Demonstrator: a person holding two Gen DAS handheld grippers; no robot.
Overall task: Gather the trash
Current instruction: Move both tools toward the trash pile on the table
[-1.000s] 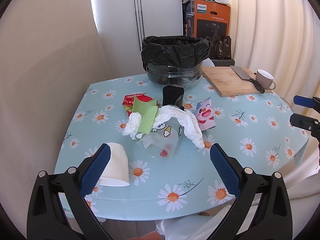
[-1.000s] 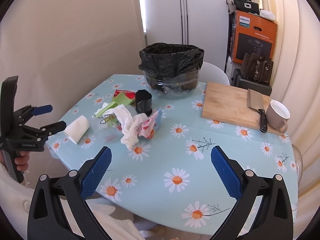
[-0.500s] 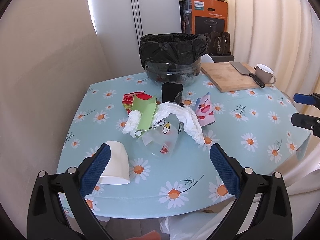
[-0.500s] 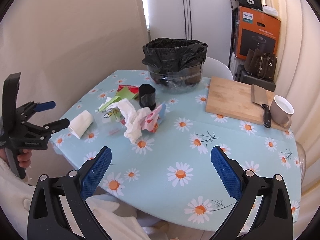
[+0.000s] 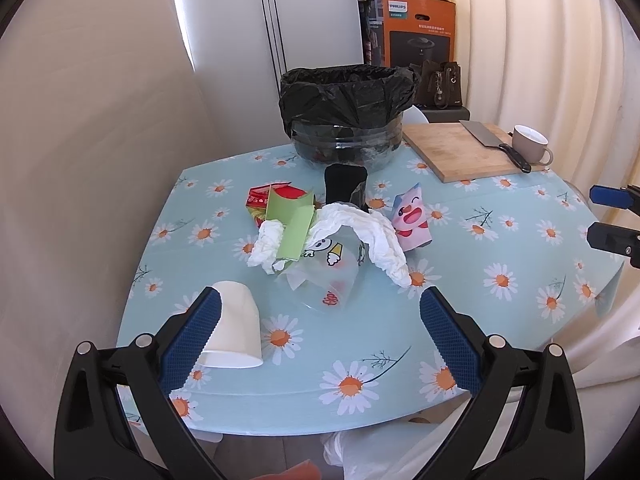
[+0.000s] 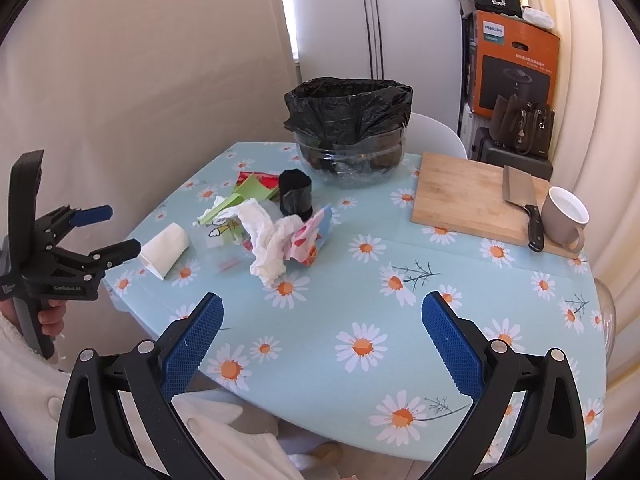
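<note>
Your left tongs point(image 5: 320, 328) spread wide, empty, your right tongs point(image 6: 322, 334) likewise — paper cup point(image 5: 236, 330) on its side, crumpled tissue point(image 5: 368, 236), lined bin point(image 5: 346, 114) — all on counter point(image 5: 480, 320).

Left wrist view: from the table's point(image 5: 280, 408) near edge, facing the bin point(image 5: 346, 114) at upper centre. Right wrist view: further right, same facing. Shared: litter pile point(image 6: 264, 224), bin, cutting board point(image 6: 468, 196).

Trash pile point(image 5: 332, 236) mid-table, bin point(image 5: 347, 120) behind, cutting board point(image 5: 464, 152) right w/ mug point(image 5: 530, 144)
</note>
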